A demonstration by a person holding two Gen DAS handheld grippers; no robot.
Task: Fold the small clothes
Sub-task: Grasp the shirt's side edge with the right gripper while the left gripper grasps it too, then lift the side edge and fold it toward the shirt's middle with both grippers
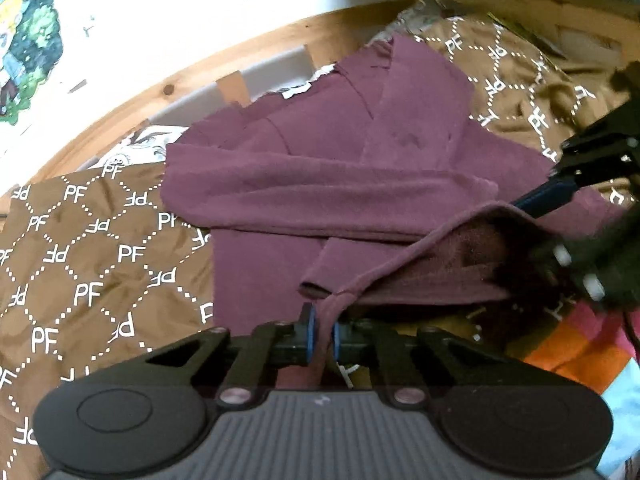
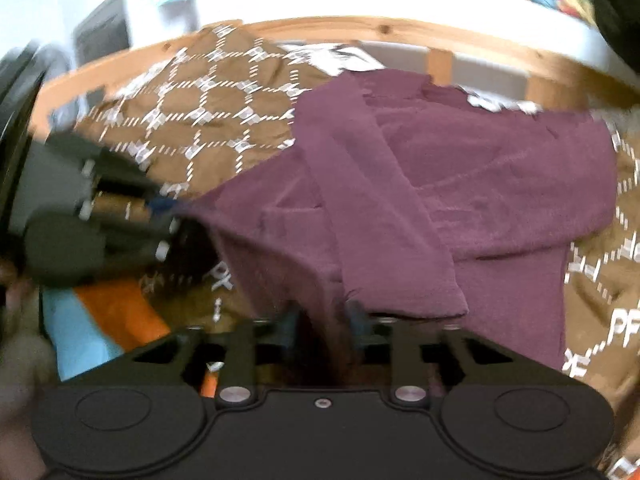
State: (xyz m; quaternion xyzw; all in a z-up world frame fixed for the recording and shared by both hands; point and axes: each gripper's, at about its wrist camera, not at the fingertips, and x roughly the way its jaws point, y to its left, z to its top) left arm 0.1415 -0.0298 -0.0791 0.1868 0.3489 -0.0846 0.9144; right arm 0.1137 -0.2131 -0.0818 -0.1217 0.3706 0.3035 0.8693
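two grippers are engaged on one maroon long-sleeved top (image 1: 344,184), which lies on a brown bedspread (image 1: 80,264) printed with white "pf" letters and dotted diamonds. the garment is spread across the middle of the bed, its near hem raised off the bedspread and its far edge close to the wooden bed frame (image 1: 192,68).

left gripper (image 1: 324,334): fingers (image 1: 309,334) with blue pads are together, clamped on a gathered corner of the top's near hem. from that pinch the hem runs taut up and to the right toward the right gripper (image 1: 536,204), whose blue-tipped finger meets the raised edge of the fabric. a dark hollow shows beneath the lifted hem.

right gripper (image 2: 322,320): view is motion-blurred. maroon fabric passes down between its two fingers, which are closed against it; the pads themselves are largely hidden by the cloth. in this view the left gripper (image 2: 168,210) appears at the left, touching the far corner of the same lifted hem.

garment condition: one sleeve (image 1: 320,204) is folded across the body of the top, its cuff lying toward the near hem. a white label (image 1: 297,90) shows at the collar end, nearest the bed frame.

surroundings: an orange, pink and light blue patterned cloth (image 1: 580,352) shows at the near edge of the bed, beside the bedspread. colourful pictures (image 1: 28,48) hang on the white wall beyond the frame.
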